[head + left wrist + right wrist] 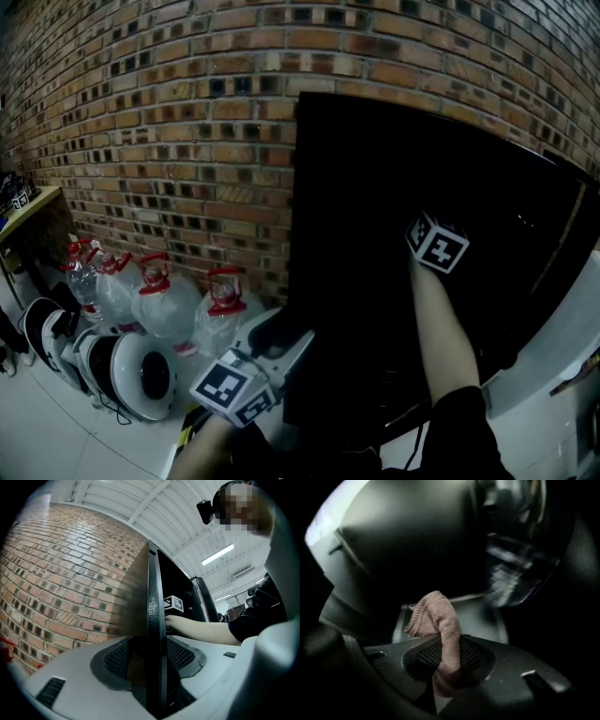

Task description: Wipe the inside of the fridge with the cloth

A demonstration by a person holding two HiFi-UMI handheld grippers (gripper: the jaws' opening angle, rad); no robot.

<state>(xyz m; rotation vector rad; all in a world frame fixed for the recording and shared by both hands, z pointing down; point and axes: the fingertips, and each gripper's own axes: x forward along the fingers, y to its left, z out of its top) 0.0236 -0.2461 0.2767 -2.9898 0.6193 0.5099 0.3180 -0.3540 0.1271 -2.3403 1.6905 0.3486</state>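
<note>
Left gripper (157, 658): clamps, jaws wide, on thin black upright fridge panel edge (153, 592)
Right gripper (446, 660): pinches shut on pinkish-brown knitted cloth (439, 618); reaches into dark black fridge (375, 187)
Cloth: bunches up above pads; hangs below them; sits inside fridge
Background: red brick wall (169, 122); clear red-capped water jugs (164, 309) at its foot

The fridge (394, 187) cavity lies open ahead (dark, perhaps shelves right); water jugs (169, 309) crowd floor left.

Black fridge (394, 187) is standing against the brick wall (169, 112). Left tongs (281, 345) are clasping its left edge; right tongs (438, 242) are sitting inside it. Water jugs (164, 305) are standing left of it.
</note>
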